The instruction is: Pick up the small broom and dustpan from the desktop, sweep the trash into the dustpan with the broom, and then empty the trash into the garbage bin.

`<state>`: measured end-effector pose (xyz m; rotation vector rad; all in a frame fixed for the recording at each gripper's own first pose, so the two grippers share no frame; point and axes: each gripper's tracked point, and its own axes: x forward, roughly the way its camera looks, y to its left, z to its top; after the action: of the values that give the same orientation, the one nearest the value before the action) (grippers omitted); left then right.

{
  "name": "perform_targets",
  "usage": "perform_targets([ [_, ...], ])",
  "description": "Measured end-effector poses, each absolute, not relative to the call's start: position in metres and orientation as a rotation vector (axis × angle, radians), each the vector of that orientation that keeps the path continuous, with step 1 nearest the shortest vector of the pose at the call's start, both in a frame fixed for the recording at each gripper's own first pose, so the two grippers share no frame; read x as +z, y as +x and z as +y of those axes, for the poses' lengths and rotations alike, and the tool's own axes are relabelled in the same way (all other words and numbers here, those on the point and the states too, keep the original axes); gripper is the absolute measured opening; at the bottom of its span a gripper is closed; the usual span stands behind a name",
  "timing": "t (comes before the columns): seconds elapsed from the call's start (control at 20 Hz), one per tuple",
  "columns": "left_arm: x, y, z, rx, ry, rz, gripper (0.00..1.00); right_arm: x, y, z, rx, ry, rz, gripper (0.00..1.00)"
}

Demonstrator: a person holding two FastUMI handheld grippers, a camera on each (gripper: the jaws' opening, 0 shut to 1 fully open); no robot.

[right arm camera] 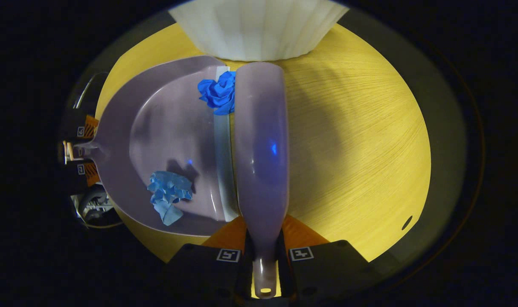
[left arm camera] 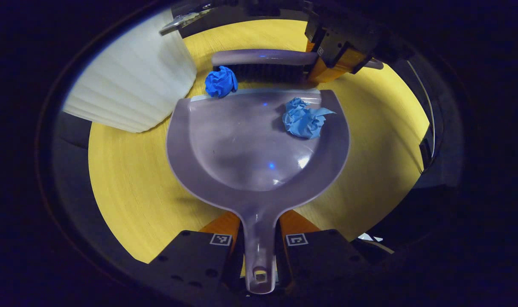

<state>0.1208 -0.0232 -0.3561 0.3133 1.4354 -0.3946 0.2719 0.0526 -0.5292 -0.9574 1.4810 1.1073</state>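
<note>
1. The left gripper (left arm camera: 259, 243) is closed on the handle of the grey plastic dustpan (left arm camera: 242, 145), which lies flat on the yellow wooden bench (left arm camera: 126, 187); hold its lip down.
2. The right gripper (right arm camera: 265, 249) clamps the grey hand broom (right arm camera: 261, 140); draw it toward the pan.
3. The dark blue crumpled paper ball (right arm camera: 218, 94) sits at the lip; the pale blue paper wad (left arm camera: 304, 119) is already inside.
4. The white ribbed garbage bin (left arm camera: 131, 85) stands just beside.

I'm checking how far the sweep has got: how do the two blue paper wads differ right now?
The dark blue wad sits at the dustpan lip against the broom bristles; the light blue wad lies well inside the pan. The dark one is a tight ball; the light one is looser, with a flap sticking out. Both are crumpled blue paper.
</note>
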Motion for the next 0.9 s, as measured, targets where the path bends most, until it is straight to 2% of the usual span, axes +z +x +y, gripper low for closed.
perform_targets([
  [0.15,-0.353,0.127,-0.027,-0.474,0.344,1.329,0.29,-0.522,0.261,0.049,1.274,-0.999,1.481,0.27],
  [0.2,-0.352,0.126,-0.028,-0.482,0.342,1.324,0.29,-0.522,0.269,0.05,1.285,-1.02,1.473,0.27],
  [0.3,-0.347,0.126,-0.03,-0.457,0.302,1.308,0.3,-0.516,0.287,0.044,1.2,-0.996,1.461,0.28],
  [0.4,-0.345,0.127,-0.043,-0.458,0.223,1.242,0.3,-0.51,0.316,0.037,1.084,-0.896,1.446,0.28],
  [0.55,-0.324,0.119,-0.06,-0.458,0.115,1.131,0.3,-0.507,0.34,0.014,0.976,-0.768,1.427,0.28],
  [0.65,-0.322,0.117,-0.05,-0.432,0.078,1.071,0.31,-0.524,0.333,-0.019,0.905,-0.693,1.416,0.28],
  [0.8,-0.304,0.106,-0.041,-0.327,0.023,1.059,0.31,-0.537,0.334,-0.044,0.827,-0.565,1.428,0.28],
  [0.9,-0.269,0.105,-0.032,-0.258,-0.013,1.001,0.3,-0.541,0.332,-0.056,0.793,-0.493,1.426,0.28],
])
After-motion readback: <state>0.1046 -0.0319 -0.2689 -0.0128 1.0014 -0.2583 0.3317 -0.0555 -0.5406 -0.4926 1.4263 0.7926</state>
